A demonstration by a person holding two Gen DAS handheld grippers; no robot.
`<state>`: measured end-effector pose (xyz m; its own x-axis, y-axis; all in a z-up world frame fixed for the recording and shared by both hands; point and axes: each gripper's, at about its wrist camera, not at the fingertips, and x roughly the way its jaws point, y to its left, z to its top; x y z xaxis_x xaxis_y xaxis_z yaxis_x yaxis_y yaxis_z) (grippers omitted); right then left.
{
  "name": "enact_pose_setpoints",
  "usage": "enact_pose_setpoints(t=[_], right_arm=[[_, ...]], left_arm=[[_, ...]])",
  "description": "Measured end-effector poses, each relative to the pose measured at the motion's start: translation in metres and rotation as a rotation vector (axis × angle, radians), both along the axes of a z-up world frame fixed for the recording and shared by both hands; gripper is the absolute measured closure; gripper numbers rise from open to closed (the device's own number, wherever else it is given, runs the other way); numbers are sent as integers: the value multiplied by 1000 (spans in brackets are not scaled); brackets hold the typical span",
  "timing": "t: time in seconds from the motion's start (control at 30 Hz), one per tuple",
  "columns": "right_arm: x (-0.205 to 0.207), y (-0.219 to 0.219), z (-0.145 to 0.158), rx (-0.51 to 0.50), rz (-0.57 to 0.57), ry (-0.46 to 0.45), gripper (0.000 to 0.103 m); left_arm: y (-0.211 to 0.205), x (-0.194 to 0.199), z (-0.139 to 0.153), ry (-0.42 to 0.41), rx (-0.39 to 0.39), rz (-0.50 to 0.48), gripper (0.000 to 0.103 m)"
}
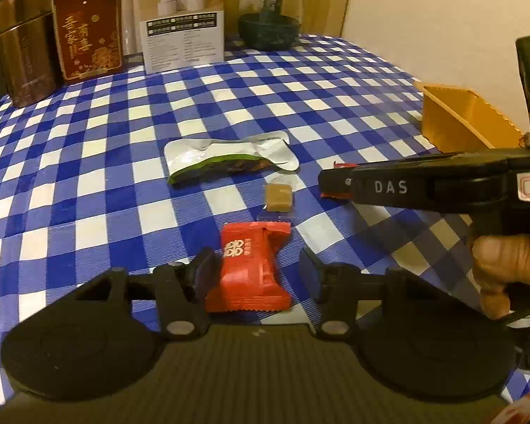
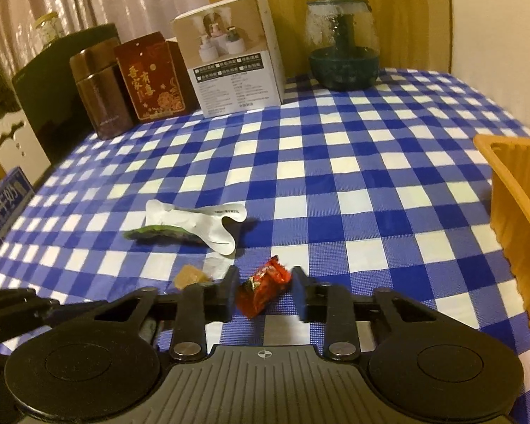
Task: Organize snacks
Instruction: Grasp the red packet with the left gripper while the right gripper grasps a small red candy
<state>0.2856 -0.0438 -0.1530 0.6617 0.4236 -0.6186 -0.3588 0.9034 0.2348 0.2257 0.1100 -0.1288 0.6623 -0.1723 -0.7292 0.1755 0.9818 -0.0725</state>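
Note:
My left gripper (image 1: 258,275) is open, its pads either side of a red snack packet (image 1: 251,268) lying on the blue checked tablecloth. My right gripper (image 2: 265,293) is open around a small red wrapped candy (image 2: 265,288) on the cloth; this gripper also shows from the side in the left wrist view (image 1: 335,183). A brown caramel in clear wrap (image 1: 278,197) lies beyond the red packet, also in the right wrist view (image 2: 189,275). A white and green pouch (image 1: 229,160) lies further out, also in the right wrist view (image 2: 194,224). An orange tray (image 1: 466,120) stands at the right.
At the table's back stand a brown tin (image 1: 24,60), a red box with gold characters (image 1: 88,31), a white carton (image 1: 183,21) and a glass jar on a dark base (image 1: 270,10). The orange tray (image 2: 512,194) is close at the right. A blue carton (image 2: 3,208) sits at the left edge.

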Motion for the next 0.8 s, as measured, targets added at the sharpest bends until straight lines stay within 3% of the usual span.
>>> enact_pose_setpoints(t=[0.37, 0.53, 0.8], right_arm=[[-6, -9, 4, 1, -8, -1, 81], [-8, -14, 6, 24, -19, 14, 82], [-18, -16, 9, 20, -18, 13, 82]], left_arm=[[0, 4, -1, -7, -4, -9, 56], [0, 4, 0, -8, 25, -12, 74], [2, -1, 5, 9, 16, 13, 78]])
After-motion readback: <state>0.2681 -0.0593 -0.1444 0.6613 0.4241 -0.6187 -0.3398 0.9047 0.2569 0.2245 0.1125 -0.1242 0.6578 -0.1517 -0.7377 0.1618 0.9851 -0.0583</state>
